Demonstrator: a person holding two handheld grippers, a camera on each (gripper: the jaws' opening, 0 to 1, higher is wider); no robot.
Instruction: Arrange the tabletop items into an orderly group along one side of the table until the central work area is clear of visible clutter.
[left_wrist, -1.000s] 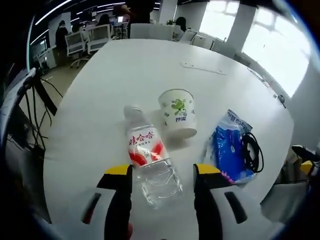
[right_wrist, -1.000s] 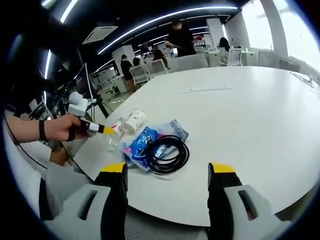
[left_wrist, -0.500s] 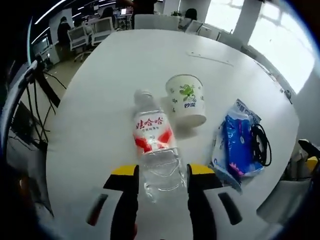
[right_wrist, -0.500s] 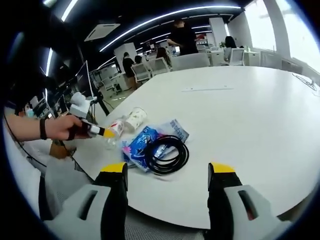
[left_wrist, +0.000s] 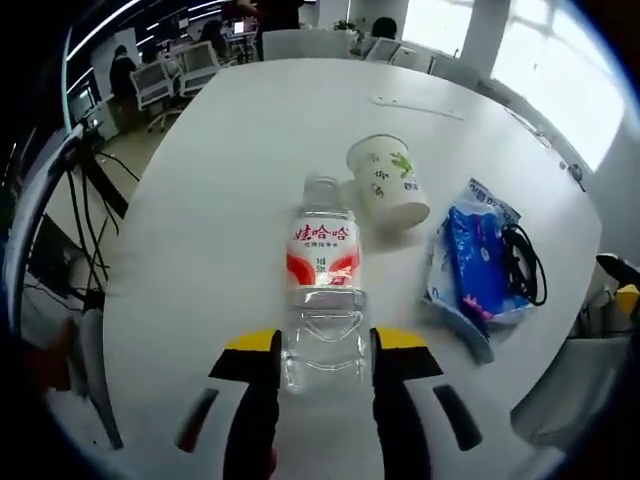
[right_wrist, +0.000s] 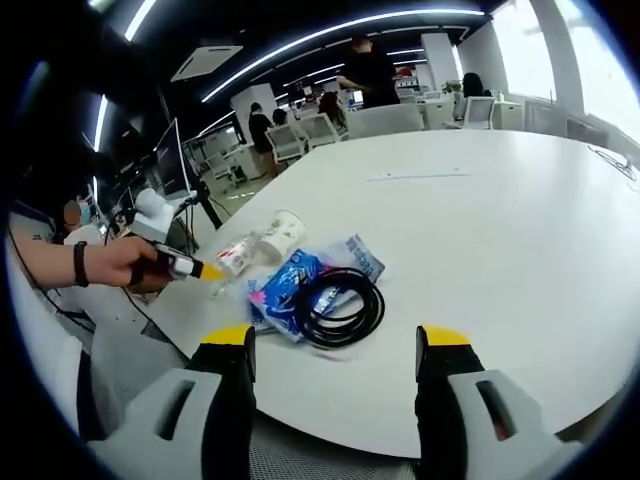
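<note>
A: We saw a large white table (left_wrist: 220, 160) in an open office, with chairs (left_wrist: 175, 75) and people at its far end and ceiling strip lights (right_wrist: 330, 35) in the right gripper view.

B: And the things on it?

A: All lay near one edge. The blue packet (left_wrist: 475, 265) lay to the right in the left gripper view, a black coiled cable (left_wrist: 525, 270) at its far side. In the right gripper view that cable (right_wrist: 340, 305) lay on top of the packet (right_wrist: 290, 290).

B: The bottle?

A: The bottle (left_wrist: 323, 290) lay on its side, long axis along the jaws, cap pointing away from us towards the cup (left_wrist: 387, 180). The cup was tipped over just beyond it, mouth facing up-left in that view.

B: The grippers?

A: The left gripper (left_wrist: 322, 345) was clamped on the bottle's clear base end. The right gripper view showed it from the side, a hand (right_wrist: 115, 262) holding it. The right gripper (right_wrist: 335, 350) stood wide apart, holding nothing, near the table edge.
</note>
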